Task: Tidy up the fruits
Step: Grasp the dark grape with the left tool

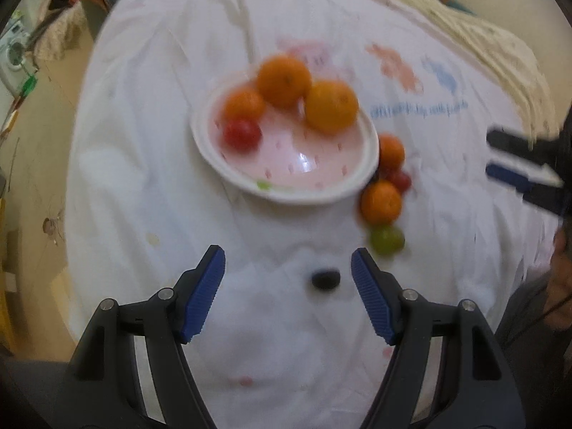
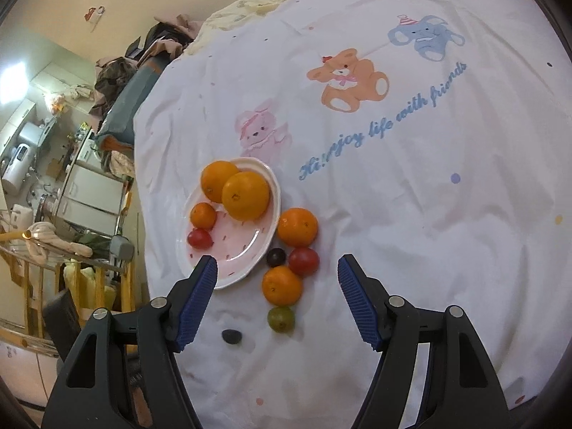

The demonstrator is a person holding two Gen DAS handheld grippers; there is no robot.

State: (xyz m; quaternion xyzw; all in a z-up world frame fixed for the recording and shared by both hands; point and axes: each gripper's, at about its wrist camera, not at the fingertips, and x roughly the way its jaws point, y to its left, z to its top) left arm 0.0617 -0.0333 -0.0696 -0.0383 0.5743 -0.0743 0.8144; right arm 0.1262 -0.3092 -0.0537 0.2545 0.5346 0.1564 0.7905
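A pink plate point(image 2: 246, 246) point(image 1: 304, 164) on the white sheet holds two big oranges point(image 2: 245, 196), a small orange point(image 2: 203, 215) and a red tomato point(image 2: 199, 238). Beside the plate lie an orange point(image 2: 297, 227), a red tomato point(image 2: 304, 261), a dark grape point(image 2: 276, 256), another orange point(image 2: 282, 285), a green fruit point(image 2: 281, 319) and a dark fruit point(image 2: 231, 336) point(image 1: 325, 279). My left gripper point(image 1: 287, 264) is open, just above the dark fruit. My right gripper point(image 2: 277, 268) is open above the loose fruit; it shows at the right edge of the left wrist view point(image 1: 500, 157).
The white sheet point(image 2: 411, 214) has printed bears and blue lettering. It ends at the left, where cluttered furniture and a wooden rack point(image 2: 53, 268) stand below. A cream blanket point(image 1: 464, 25) lies along the far edge.
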